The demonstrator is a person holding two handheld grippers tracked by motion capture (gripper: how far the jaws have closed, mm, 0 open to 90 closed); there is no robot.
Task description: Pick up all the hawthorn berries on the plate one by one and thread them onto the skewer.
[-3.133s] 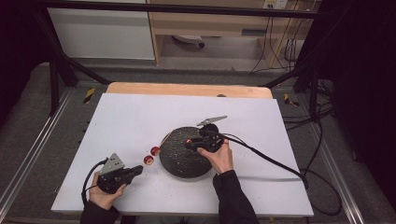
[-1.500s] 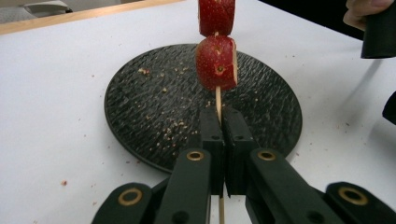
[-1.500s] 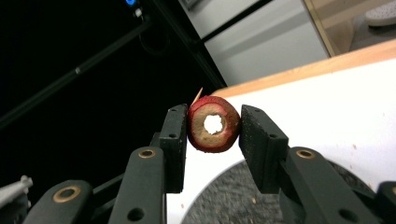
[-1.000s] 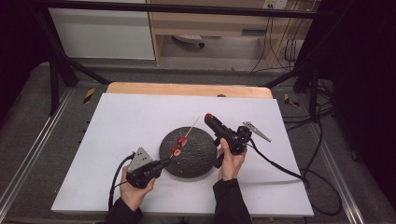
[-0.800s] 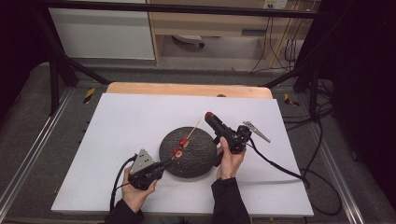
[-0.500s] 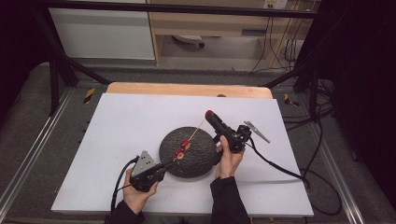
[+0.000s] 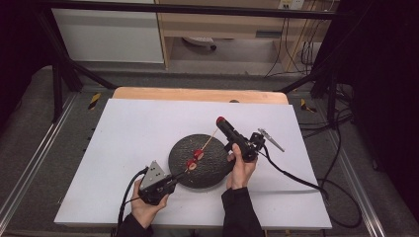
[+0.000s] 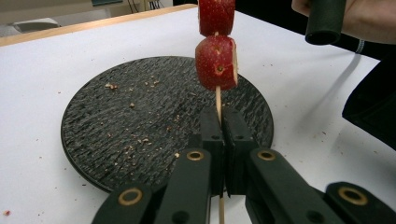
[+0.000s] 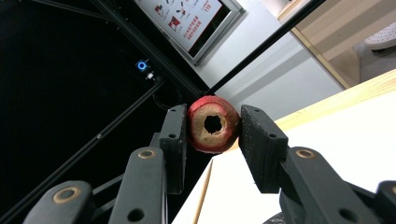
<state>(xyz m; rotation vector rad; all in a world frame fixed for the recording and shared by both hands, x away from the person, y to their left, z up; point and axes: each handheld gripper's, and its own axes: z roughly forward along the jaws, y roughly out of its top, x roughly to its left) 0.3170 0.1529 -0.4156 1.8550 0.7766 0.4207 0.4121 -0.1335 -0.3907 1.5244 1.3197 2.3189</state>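
light: bright on table | surroundings: dark | shadows: soft | focus: slightly soft

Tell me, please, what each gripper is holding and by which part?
The left gripper clamps the wooden skewer by its bare lower end; the right gripper grips a cored red fruit piece by its sides.

My tabletop [image 7: 123, 148] is white, with a bare wooden strip along its far edge. A round dark plate [image 7: 212, 165] lies on it, near me, crumbs scattered around.

White-topped table [image 7: 123, 148] on grey floor [image 7: 29, 143], pale cabinet [image 7: 108, 34] and wooden shelving [image 7: 222, 29] behind, black curtains [image 7: 390, 74] alongside.
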